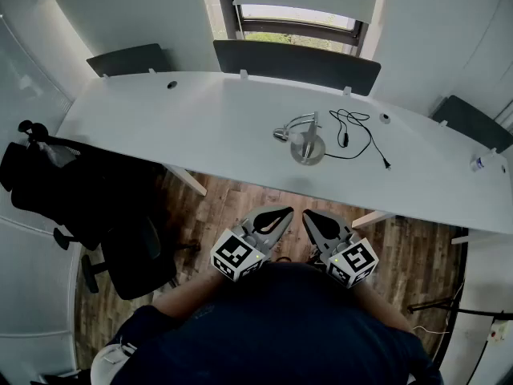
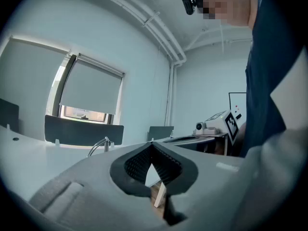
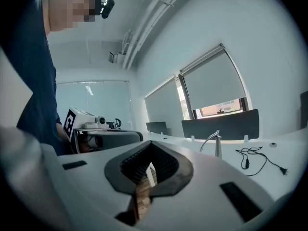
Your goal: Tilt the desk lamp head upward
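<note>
Ahead, desk lamp [image 1: 307,145] on white desk [image 1: 200,127].

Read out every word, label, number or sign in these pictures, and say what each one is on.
No readable words or numbers anywhere.
Black-and-white square markers on the left gripper and right gripper cubes: patterns, not text.
Small clear bottle on the white desk: any label too small.
</note>
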